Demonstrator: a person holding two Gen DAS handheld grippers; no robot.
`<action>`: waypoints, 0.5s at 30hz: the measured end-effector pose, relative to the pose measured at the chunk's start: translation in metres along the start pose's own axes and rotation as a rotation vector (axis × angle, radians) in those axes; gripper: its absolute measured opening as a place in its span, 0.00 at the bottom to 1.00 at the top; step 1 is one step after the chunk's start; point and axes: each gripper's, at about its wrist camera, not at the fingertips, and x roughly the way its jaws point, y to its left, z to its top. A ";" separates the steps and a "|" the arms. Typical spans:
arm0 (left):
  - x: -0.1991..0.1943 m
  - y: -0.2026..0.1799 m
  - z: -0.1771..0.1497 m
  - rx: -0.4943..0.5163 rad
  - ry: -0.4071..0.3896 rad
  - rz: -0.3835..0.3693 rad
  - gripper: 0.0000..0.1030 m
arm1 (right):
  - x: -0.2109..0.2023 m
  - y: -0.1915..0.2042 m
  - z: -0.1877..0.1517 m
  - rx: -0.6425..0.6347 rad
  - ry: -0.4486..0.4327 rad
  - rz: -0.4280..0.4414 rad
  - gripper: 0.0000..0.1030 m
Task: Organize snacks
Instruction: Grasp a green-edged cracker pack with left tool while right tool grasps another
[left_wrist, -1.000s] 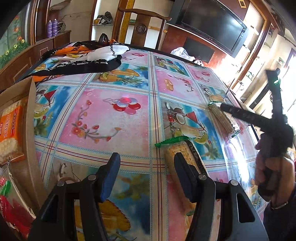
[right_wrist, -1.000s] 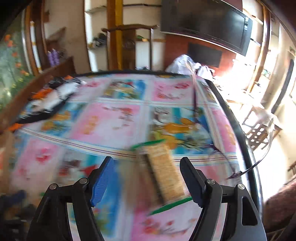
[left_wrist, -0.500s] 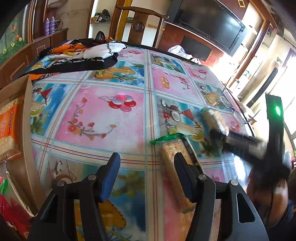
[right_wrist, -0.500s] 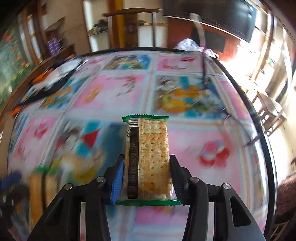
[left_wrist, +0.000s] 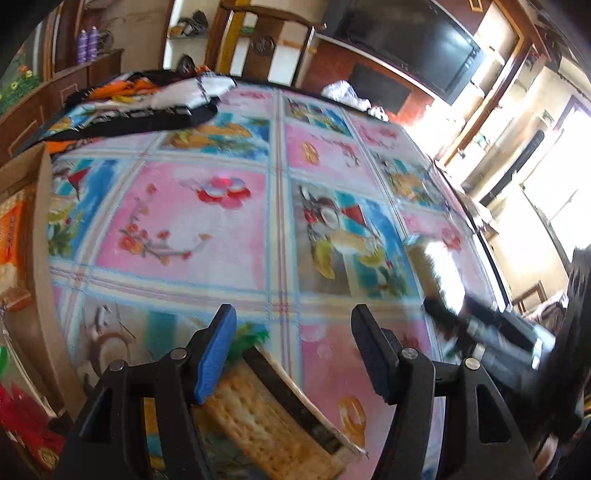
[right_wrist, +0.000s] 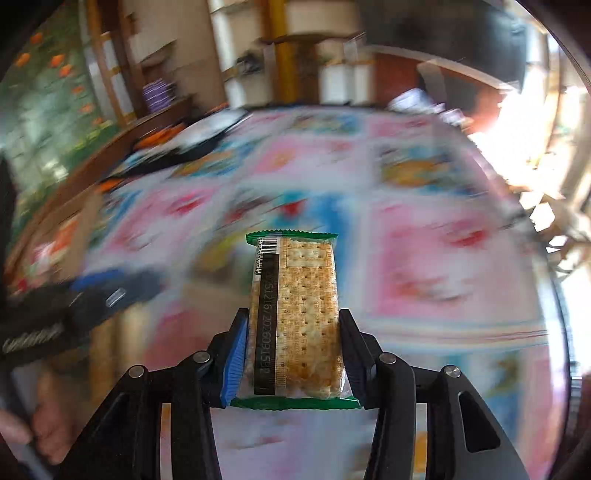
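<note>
My right gripper (right_wrist: 293, 325) is shut on a clear, green-edged pack of square crackers (right_wrist: 295, 295) and holds it above the flowered table. In the left wrist view the same gripper (left_wrist: 443, 314) and its pack (left_wrist: 439, 273) show as a blur at the right. A second cracker pack (left_wrist: 273, 417) lies on the tablecloth between the fingers of my left gripper (left_wrist: 295, 350). Those jaws are opening; the blue pad (left_wrist: 218, 354) is at the pack's edge and the black finger (left_wrist: 373, 354) stands apart from it. In the right wrist view the left gripper (right_wrist: 92, 295) is a blur at the left.
A cardboard box (left_wrist: 40, 258) at the table's left edge holds an orange pack (left_wrist: 11, 229) and red packs (left_wrist: 22, 413). A black, white and orange cloth (left_wrist: 147, 99) lies at the far left. A wooden chair (left_wrist: 266, 44) stands behind the table, whose dark edge (left_wrist: 491, 258) runs along the right.
My right gripper shut on its cracker pack and carried it left and closer. The other pack, earlier by my left gripper's right finger, now lies between its wider jaws.
</note>
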 end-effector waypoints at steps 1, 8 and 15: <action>-0.002 -0.001 -0.002 0.002 0.004 0.011 0.62 | -0.002 -0.008 0.001 0.015 -0.016 -0.019 0.48; -0.029 0.002 -0.025 -0.075 -0.030 0.000 0.66 | 0.002 -0.018 0.002 0.036 -0.035 -0.012 0.48; -0.056 -0.012 -0.055 -0.028 -0.027 0.041 0.71 | -0.015 -0.021 0.002 0.065 -0.067 0.046 0.48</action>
